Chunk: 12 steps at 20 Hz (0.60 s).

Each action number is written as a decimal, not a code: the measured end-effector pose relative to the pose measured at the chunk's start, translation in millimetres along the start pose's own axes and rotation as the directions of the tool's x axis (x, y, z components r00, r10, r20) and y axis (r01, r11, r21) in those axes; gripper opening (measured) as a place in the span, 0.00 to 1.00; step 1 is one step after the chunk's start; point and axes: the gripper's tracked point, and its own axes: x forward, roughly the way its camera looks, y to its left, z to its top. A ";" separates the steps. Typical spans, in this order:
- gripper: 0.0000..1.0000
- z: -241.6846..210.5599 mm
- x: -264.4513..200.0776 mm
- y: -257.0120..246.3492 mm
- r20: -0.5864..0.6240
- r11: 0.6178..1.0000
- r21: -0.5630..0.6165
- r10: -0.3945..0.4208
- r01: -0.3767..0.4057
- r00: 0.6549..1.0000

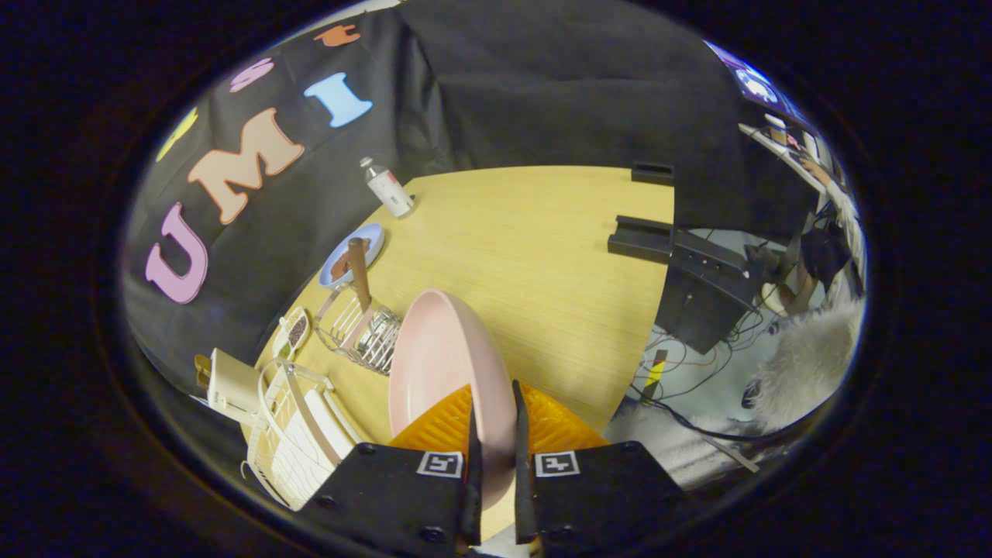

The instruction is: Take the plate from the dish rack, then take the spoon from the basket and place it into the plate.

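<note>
1. Here, left to right: a white rack [291,434] stands at the desk's near-left corner, with a cream box [232,384] just beside it at the desk edge.
2. Beyond the rack sits a small dish [294,332] holding something dark, and next to that a wire basket [364,337] with a wooden-handled spoon [359,271] standing upright in it — handle up.
3. Farther back along the same edge lies a blue plate [358,249] with brown bits on it, and past that a small bottle [387,187] stands near the booth wall.
4. The pink plate [442,364] is out of the rack, held on edge above the desk [535,256], just right of the basket.
5. The tongs [496,434] are closed on the pink plate — its rim runs down between the two fingers, which press it from either side.
6. Right of the desk's edge, black brackets [674,252] stick out, with cables [682,364] trailing on the floor below.
7. Farthest right is a pale furry thing [806,364]; what it is I cannot tell.
</note>
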 end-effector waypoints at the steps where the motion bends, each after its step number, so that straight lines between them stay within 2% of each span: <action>1: 0.20 -0.3 3.2 -3.1 -0.011 1.000 0.019 0.007 -0.007 1.000; 4: 0.21 -3.8 11.6 -15.3 -0.040 0.998 0.057 0.020 -0.017 0.999; 10: 0.31 -11.7 26.2 -26.5 -0.064 0.997 0.068 0.025 -0.021 0.998; 12: 0.32 -13.5 30.4 -40.7 -0.071 0.999 0.032 -0.022 0.024 0.997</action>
